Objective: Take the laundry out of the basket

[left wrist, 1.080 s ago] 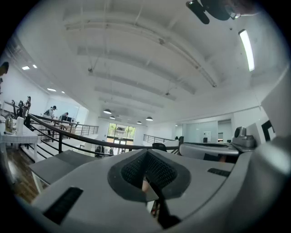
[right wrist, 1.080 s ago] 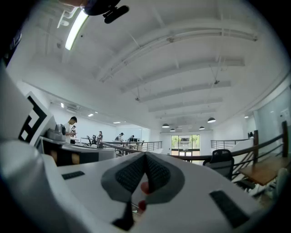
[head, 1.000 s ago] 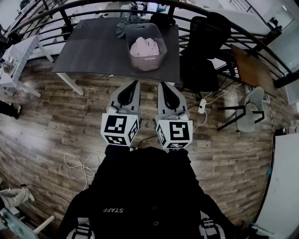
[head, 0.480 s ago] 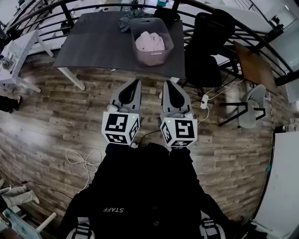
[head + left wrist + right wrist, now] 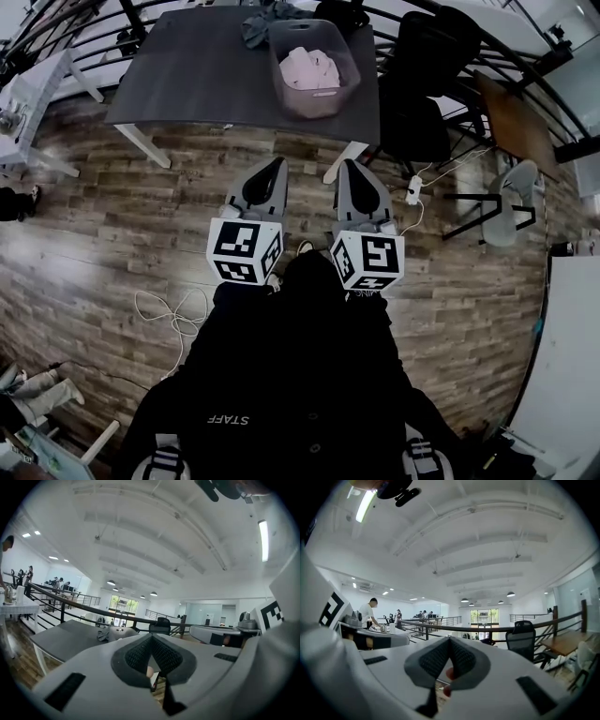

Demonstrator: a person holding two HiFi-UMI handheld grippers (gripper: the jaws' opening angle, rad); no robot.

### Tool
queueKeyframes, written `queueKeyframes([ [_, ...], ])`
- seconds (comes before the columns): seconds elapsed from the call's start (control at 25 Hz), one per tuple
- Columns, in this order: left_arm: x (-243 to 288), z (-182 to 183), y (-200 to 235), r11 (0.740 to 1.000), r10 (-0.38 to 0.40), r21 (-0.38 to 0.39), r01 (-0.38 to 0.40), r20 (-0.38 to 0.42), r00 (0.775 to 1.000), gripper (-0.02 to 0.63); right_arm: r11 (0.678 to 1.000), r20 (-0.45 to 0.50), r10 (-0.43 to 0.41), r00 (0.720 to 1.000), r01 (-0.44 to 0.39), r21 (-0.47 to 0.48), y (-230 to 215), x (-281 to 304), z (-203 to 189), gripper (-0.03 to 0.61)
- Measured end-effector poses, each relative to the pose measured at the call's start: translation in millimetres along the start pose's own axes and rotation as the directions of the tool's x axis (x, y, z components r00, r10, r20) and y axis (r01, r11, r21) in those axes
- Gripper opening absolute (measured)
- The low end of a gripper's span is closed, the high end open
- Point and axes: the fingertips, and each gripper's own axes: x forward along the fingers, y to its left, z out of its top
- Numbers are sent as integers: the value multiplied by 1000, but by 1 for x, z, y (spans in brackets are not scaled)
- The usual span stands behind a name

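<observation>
Head view, top centre: desk (image 5: 187, 75), dark grey rectangular top on white splayed legs (image 5: 142, 145), seen from its near long edge. Directly on the top, right-hand end: translucent grey basket (image 5: 319, 105), upright, standing close to the near-right corner. Just beside it, at the far edge twd. the left: crumpled grey garment (image 5: 261, 21), touching or almost touching the basket's far-left corner; contact can't be settled. Rest of the top is bare. Desk stands on a wood-plank floor (image 5: 112, 234); on the planks lie a looped white cable (image 5: 169, 314) and, right of the desk, a white power strip (image 5: 412, 190).

head view steeply down from above; gripper views low, level, forward; all share railing (image 5: 66, 30)
</observation>
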Motion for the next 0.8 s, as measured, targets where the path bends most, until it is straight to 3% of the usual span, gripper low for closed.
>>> queueKeyframes([
  [0.4,77,1,35,1000,28,-3,-28,8,1000,0,997,33,-54,998,52,49,-74,73,-8,15],
  [0.8,229,39,70,1000,30,-4,-30,3,1000,0,998,33,24,999,-26,49,-146,216,8,14],
])
